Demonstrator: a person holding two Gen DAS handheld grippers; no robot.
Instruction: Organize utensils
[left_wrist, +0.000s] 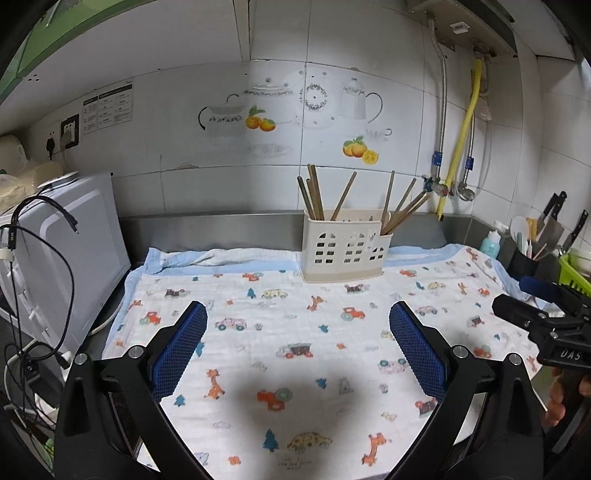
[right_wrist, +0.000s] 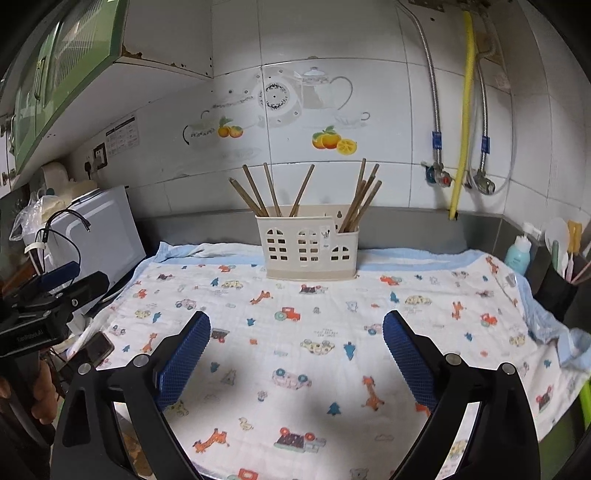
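The cream plastic utensil caddy w/ window-shaped cutouts (left_wrist: 345, 245) stood upright at 12 o'clock on the white cartoon-print muslin cloth (left_wrist: 295, 332), near the steel backsplash. Brown wooden chopsticks (left_wrist: 314, 194) leaned out of it in two bunches: some in the left compartment, more in the lower right compartment (right_wrist: 360, 199).

Left gripper (left_wrist: 297, 350) w/ blue textured pads hovered over the cloth at 6 o'clock, jaws wide apart, nothing between them. Right gripper (right_wrist: 295, 354) was the same: spread wide, empty, above the cloth. Each showed in the other's cam: the right gripper at 3 o'clock in the left view (left_wrist: 532, 299), the left one at 9 o'clock in the right view (right_wrist: 62, 282); both held by a hand (left_wrist: 561, 398).

No obstruction lay on the cloth btwn grippers & caddy. Around the edges: white microwave (left_wrist: 70, 258) w/ black cables (left_wrist: 40, 236) at 9 o'clock; black holder of spatulas & knives (left_wrist: 524, 262) and a teal bottle (left_wrist: 490, 245) at 3 o'clock; yellow hose (left_wrist: 461, 140) and valves on the tiled wall at 1 o'clock. A dark phone (right_wrist: 98, 347) sat at 8 o'clock in the right view, just beside the cloth's edge.
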